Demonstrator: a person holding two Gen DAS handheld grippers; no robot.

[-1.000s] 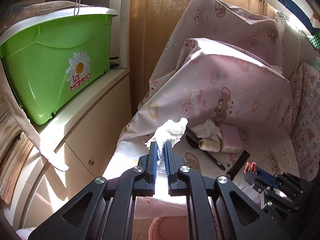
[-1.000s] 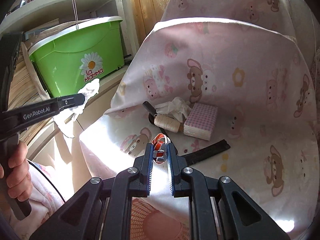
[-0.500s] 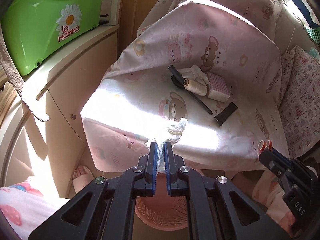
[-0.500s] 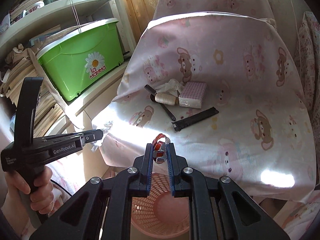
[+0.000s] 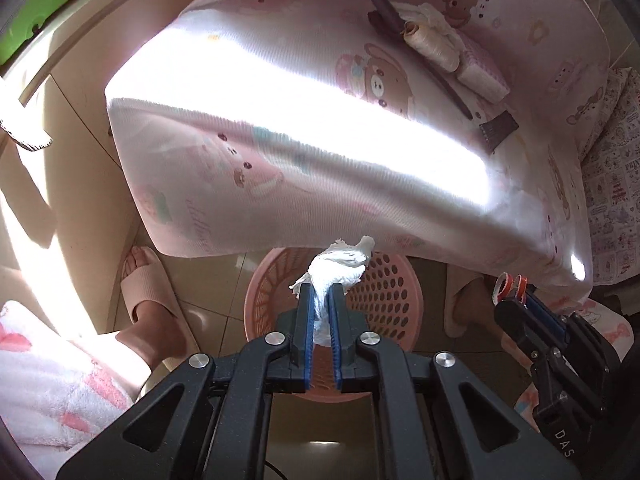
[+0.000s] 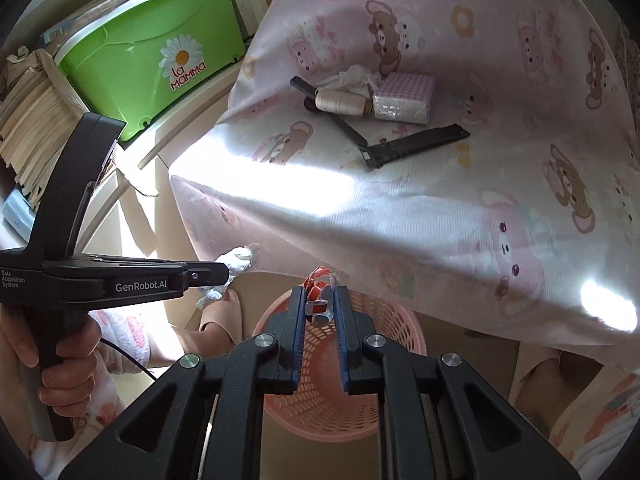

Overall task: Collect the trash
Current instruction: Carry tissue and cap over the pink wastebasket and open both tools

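Note:
My left gripper (image 5: 320, 292) is shut on a crumpled white tissue (image 5: 336, 268) and holds it above a pink perforated trash basket (image 5: 384, 292) on the floor. My right gripper (image 6: 318, 294) is shut on a small red and silver wrapper (image 6: 318, 290) above the same basket (image 6: 384, 320). In the right wrist view the left gripper (image 6: 224, 270) with the tissue (image 6: 238, 260) is at the left, near the basket's rim. In the left wrist view the right gripper (image 5: 514, 292) with the wrapper (image 5: 508, 282) is at the right.
A table under a pink bear-print cloth (image 6: 440, 208) overhangs the basket. On it lie a thread spool (image 6: 340, 101), a checked tissue pack (image 6: 404, 96), a white tissue (image 6: 356, 76), a black comb (image 6: 416, 146). A green bin (image 6: 152, 48) stands left. Slippered feet (image 5: 148, 292) flank the basket.
Both grippers have dropped from above the tabletop to below its front edge, over the basket. Each keeps its hold: tissue in the left, wrapper in the right.

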